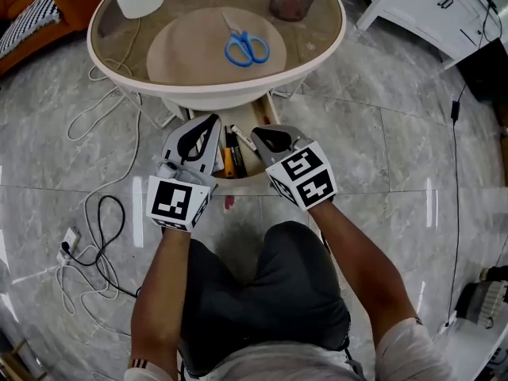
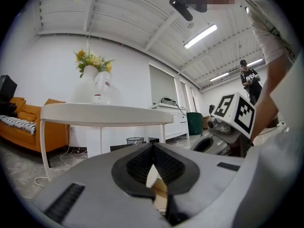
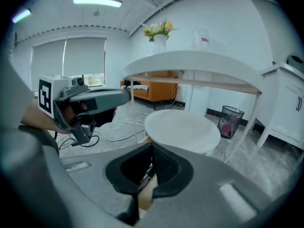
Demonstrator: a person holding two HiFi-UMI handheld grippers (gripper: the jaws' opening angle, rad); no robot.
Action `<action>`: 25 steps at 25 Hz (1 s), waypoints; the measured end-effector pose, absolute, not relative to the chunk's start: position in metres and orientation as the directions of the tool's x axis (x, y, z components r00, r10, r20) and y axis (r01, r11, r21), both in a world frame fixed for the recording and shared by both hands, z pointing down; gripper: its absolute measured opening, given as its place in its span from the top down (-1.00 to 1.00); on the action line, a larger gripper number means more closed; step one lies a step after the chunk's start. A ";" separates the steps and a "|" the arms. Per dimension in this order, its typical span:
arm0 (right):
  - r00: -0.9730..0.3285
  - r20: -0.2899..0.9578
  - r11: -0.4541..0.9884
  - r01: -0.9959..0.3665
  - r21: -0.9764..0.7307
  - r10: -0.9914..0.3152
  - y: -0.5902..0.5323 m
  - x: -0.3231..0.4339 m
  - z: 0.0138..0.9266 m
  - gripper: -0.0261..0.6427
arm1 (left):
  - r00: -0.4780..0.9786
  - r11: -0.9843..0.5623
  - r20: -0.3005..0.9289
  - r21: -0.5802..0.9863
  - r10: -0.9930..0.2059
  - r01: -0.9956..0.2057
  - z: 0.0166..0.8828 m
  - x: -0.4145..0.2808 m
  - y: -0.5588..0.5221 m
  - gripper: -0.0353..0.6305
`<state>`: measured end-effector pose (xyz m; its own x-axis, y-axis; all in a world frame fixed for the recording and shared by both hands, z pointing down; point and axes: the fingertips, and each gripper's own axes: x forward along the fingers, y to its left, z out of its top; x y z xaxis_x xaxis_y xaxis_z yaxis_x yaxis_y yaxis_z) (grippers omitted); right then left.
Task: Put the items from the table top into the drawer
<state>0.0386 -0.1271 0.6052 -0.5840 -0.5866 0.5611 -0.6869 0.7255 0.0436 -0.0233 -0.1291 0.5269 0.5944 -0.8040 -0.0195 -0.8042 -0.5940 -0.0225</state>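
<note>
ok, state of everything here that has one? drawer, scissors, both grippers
drawer: open, small items inside.
scissors: blades closed, lying flat on the table top, not in the drawer.
left gripper: jaws shut, nothing held.
right gripper: jaws shut, nothing held.

I find the head view bright and evenly lit from overhead, with faint shadows. The polished floor (image 1: 381,157) carries pale vertical streaks of glare, and the glass table top (image 1: 119,38) shows a dull sheen. Straight lines bow hard towards the edges. In both gripper views the ceiling tubes (image 2: 200,36) burn out white, the corners fall to black in a round vignette, and the nearest foreground is soft.
</note>
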 end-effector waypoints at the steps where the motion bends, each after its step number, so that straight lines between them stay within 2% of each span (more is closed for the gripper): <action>1: -0.588 0.554 0.726 -0.686 0.045 -0.590 -0.125 0.039 0.598 0.92 | 0.601 -0.600 -0.015 -0.029 -0.799 -0.799 0.525 -0.023 -0.125 0.89; 25: -0.665 0.391 0.737 -0.674 0.054 -0.636 -0.109 0.016 0.439 0.92 | 0.600 -0.601 -0.088 -0.017 -0.795 -0.799 0.421 -0.022 -0.092 0.89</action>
<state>0.0164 -0.1089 0.4388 -0.6647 -0.6363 0.3914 -0.6738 0.7369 0.0538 -0.0222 -0.0924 0.4213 0.5996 -0.7954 -0.0880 -0.7993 -0.6006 -0.0174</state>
